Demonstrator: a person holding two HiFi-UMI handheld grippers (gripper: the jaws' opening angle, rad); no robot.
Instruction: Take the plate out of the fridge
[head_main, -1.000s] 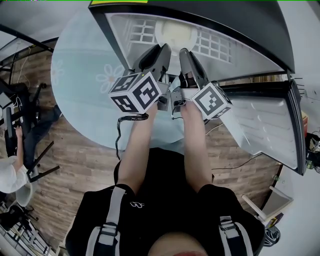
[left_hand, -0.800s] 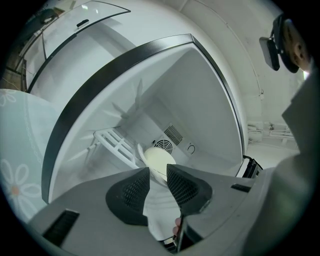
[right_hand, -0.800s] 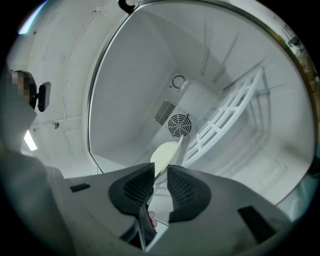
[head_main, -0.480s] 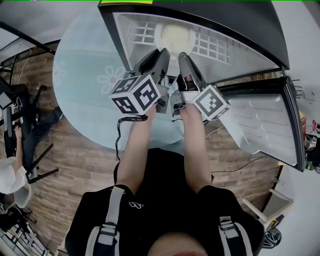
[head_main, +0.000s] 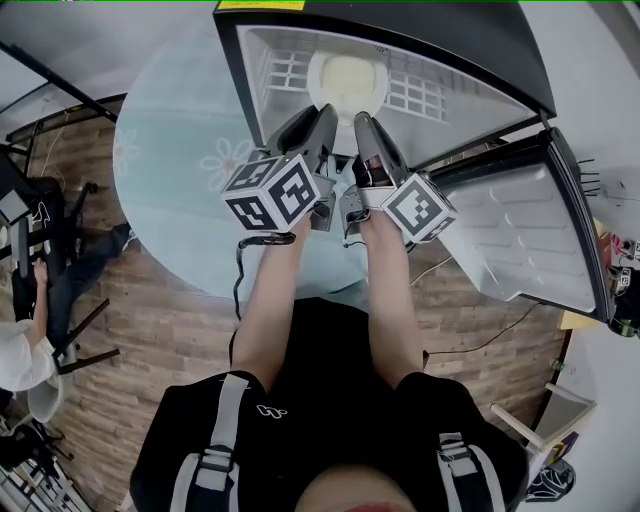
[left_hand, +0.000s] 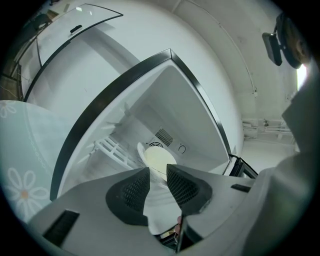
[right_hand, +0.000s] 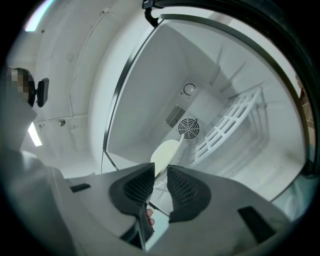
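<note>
1. The plate (head_main: 348, 75) sits deep inside the fridge (head_main: 420, 35), close to the back wall and beside the wire shelf (right_hand: 230, 125). I cannot tell whether it lies flat or leans.
2. The left gripper (left_hand: 157, 172) is at the fridge mouth, its jaws a little apart with nothing between them.
3. The right gripper (right_hand: 161, 170) is beside it at the fridge mouth. Its jaws are also narrowly apart, and the plate is just beyond their tips, not clamped.
4. The plate looks pale, smooth and rigid. It is probably light but slippery, and it would chip if knocked against the fridge walls.
5. The best hold is likely the rim nearest the fridge opening, with one jaw above and one below.
</note>
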